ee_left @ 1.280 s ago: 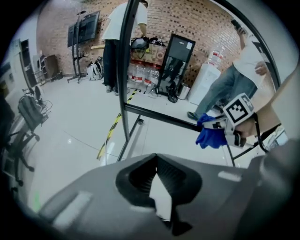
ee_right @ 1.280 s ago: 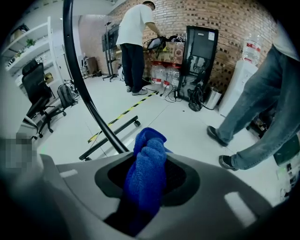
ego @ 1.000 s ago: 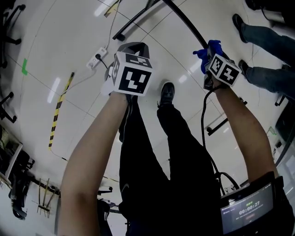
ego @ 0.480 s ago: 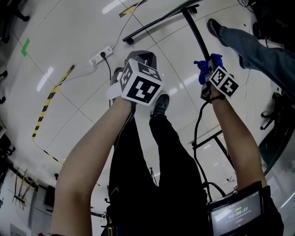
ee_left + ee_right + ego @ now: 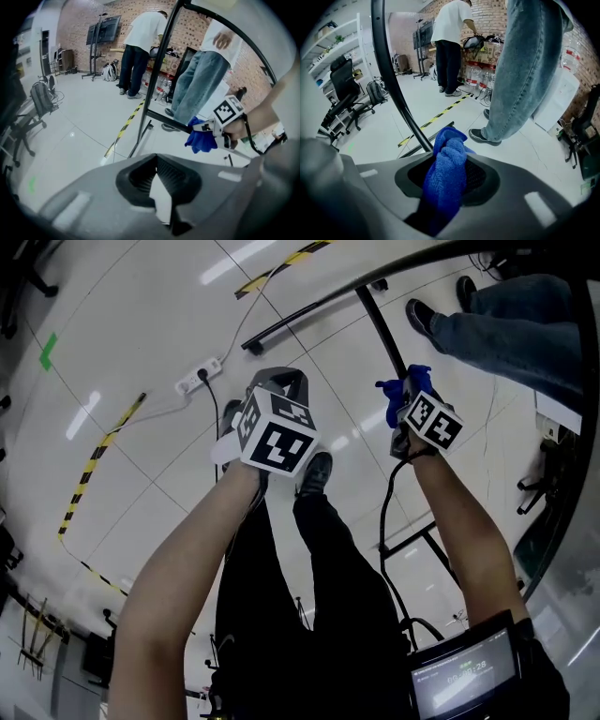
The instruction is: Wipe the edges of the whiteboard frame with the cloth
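Note:
My right gripper [image 5: 406, 401] is shut on a bunched blue cloth [image 5: 401, 390], which fills its jaws [image 5: 446, 174] in the right gripper view. The cloth hangs close beside a black bar of the whiteboard frame [image 5: 383, 330]; whether they touch I cannot tell. That bar [image 5: 392, 77] curves down just left of the cloth. My left gripper [image 5: 279, 382] is shut with nothing in it [image 5: 161, 193] and points down at the floor, left of the bar [image 5: 160, 70]. From the left gripper view I see the cloth [image 5: 201, 139] in the right gripper.
A person in jeans [image 5: 511, 329] stands just beyond the frame [image 5: 529, 70]. Another person in a white shirt [image 5: 451, 44] is by shelves further off. A power strip [image 5: 199, 377] and yellow-black tape [image 5: 91, 472] lie on the floor. Office chair [image 5: 344, 89] at left.
My right gripper has shifted a little sideways with the cloth, staying by the black bar. The head view has swung, so the frame fills more of the right side. The left gripper has held still.

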